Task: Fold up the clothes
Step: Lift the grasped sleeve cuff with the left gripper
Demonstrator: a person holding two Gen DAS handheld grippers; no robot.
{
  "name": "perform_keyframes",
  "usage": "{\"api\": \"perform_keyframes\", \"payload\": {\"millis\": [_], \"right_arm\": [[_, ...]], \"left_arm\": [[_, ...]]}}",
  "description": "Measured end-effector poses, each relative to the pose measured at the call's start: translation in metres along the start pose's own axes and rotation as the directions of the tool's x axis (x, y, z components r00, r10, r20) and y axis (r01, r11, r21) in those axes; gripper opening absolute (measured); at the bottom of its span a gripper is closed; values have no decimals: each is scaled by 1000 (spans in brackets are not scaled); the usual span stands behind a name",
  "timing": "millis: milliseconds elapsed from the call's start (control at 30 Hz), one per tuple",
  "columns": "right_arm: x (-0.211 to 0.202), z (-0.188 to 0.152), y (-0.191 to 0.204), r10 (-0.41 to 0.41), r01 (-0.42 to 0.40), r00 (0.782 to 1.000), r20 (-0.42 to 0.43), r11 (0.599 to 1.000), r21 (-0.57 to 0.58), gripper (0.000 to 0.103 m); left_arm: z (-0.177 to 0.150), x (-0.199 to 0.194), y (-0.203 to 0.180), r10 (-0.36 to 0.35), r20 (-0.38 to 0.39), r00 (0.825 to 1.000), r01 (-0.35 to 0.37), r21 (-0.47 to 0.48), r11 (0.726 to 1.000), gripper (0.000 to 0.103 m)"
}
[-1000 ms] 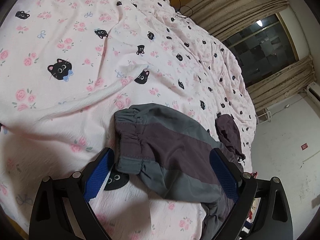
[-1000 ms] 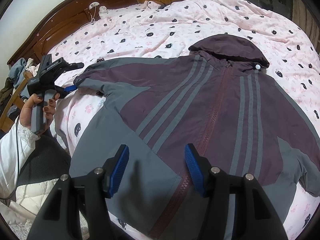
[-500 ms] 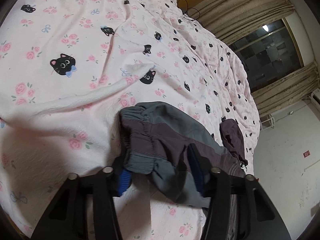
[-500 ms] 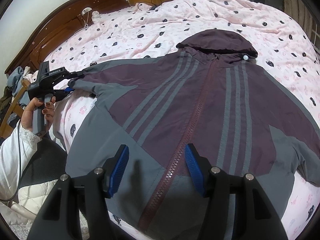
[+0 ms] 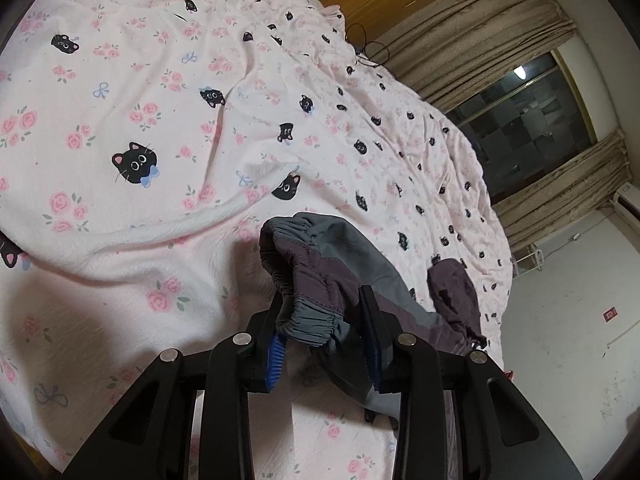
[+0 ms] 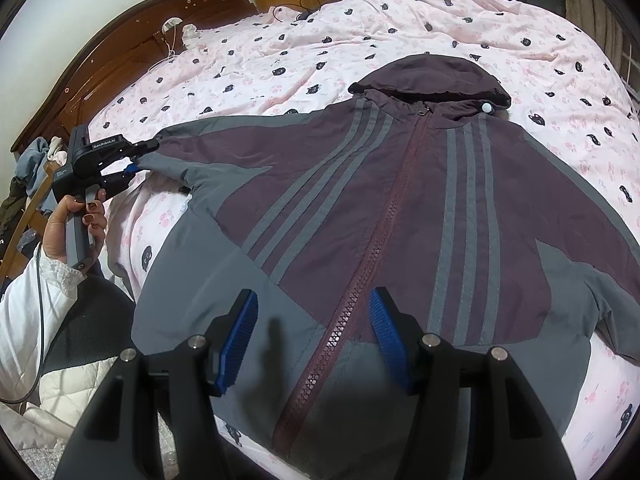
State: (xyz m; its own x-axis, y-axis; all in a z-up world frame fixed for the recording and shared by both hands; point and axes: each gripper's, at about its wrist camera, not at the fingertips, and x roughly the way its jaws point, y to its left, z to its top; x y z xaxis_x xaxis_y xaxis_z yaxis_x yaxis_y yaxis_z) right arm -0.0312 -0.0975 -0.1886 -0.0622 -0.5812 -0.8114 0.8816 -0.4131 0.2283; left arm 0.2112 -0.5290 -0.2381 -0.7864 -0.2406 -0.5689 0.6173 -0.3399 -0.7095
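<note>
A hand [image 6: 76,224] in a white sleeve [image 6: 28,312] grips the left tool [image 5: 325,320] at the bed's left edge, its jaws closing around the gathered cuff [image 5: 308,280] of a sleeve; cloth fills the gap, though whether the blue pads [image 5: 276,358] already press it cannot be told, as bunched fabric covers them. The maroon-and-grey hooded jacket [image 6: 400,216] lies front up across the middle of the bed [image 6: 320,32], zipped, hood [image 6: 432,80] toward the dark wooden headboard [image 6: 132,56], its left sleeve stretched out to the tool. Its right sleeve runs past the frame's edge, and the hem is hidden behind the tool nearest the viewer. The right tool [image 6: 314,332] hovers over the jacket's lower front with jaws moderately wide and empty, the zipper [image 6: 360,280] running between them. On the far right, curtains [image 5: 472,28] frame a dark window [image 5: 528,120].
</note>
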Motion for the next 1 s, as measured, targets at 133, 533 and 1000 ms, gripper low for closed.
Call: {"api": "perform_keyframes", "payload": {"millis": [133, 533, 1000], "right_arm": [[0, -1, -2, 0, 0, 1000, -1, 1000, 1, 60], [-5, -2, -7, 12, -12, 1000, 5, 1000, 10, 60], [-9, -6, -31, 26, -27, 1000, 13, 997, 68, 60]], "left_arm": [[2, -2, -1, -5, 15, 1000, 5, 7, 1000, 23], [-5, -10, -30, 62, 99, 993, -78, 168, 983, 15], [-35, -26, -125, 93, 217, 972, -187, 470, 863, 13]]}}
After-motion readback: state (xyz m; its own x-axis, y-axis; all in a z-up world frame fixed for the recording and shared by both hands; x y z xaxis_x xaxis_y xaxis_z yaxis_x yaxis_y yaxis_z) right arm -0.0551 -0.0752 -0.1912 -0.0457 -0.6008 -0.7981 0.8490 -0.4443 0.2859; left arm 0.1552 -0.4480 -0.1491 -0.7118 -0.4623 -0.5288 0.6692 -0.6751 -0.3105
